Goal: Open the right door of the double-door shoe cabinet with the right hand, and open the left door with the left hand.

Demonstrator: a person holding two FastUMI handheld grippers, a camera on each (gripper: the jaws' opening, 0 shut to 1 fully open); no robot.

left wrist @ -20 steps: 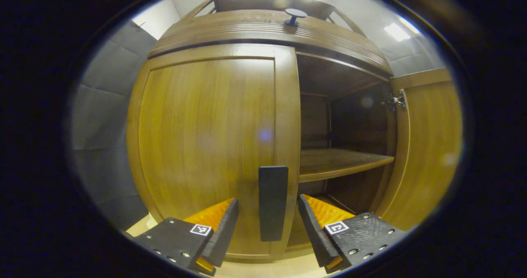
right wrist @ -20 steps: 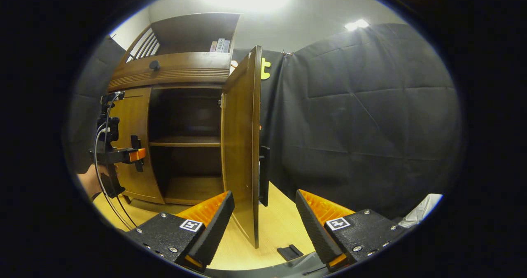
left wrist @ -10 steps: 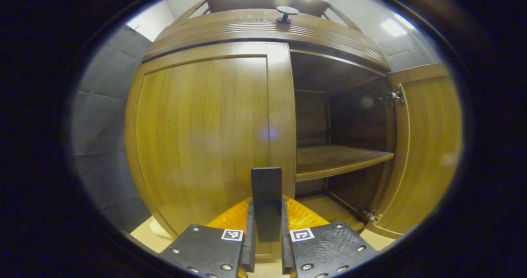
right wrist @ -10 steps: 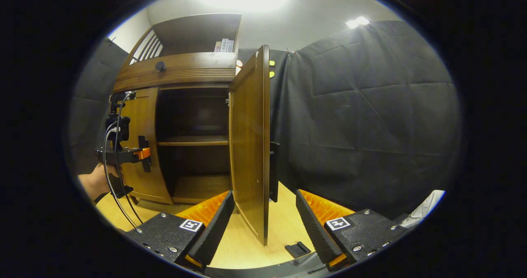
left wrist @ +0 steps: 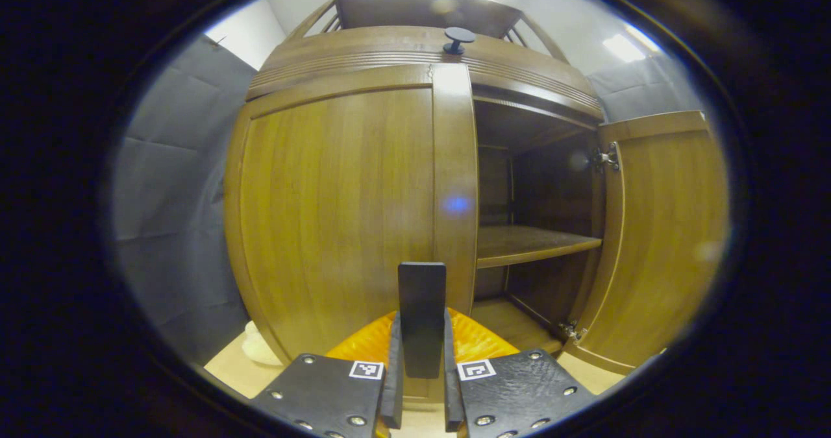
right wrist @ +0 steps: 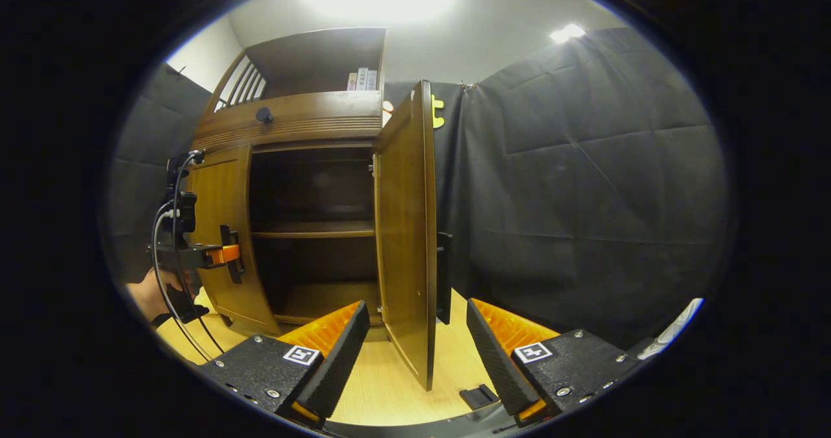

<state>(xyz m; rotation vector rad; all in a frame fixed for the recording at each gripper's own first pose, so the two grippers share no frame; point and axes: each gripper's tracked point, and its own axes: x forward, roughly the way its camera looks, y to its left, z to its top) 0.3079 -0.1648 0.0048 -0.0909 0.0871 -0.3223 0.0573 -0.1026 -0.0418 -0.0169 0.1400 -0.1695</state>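
Note:
The wooden shoe cabinet's left door (left wrist: 337, 211) stands flush with the cabinet front. Its dark upright handle (left wrist: 422, 315) sits between both fingers of my left gripper (left wrist: 421, 386), which is shut on it. The right door (left wrist: 656, 243) is swung wide open, showing a shelf (left wrist: 532, 243) in the dark inside. In the right gripper view the right door (right wrist: 406, 230) stands edge-on with its handle (right wrist: 444, 276) on the far face. My right gripper (right wrist: 415, 340) is open just in front of that edge, holding nothing. The left gripper (right wrist: 224, 255) and a hand (right wrist: 152, 292) show at the left door (right wrist: 224, 230).
A drawer with a round knob (left wrist: 458, 37) runs above the doors, and books (right wrist: 362, 80) stand on the open top shelf. A small black object (right wrist: 479, 396) lies on the light wooden floor. Something white (right wrist: 675, 328) shows at the far right by the black cloth wall.
My left gripper has shut on the left door's handle. The right door has swung a little wider, and my right gripper stays open and has drawn back slightly.

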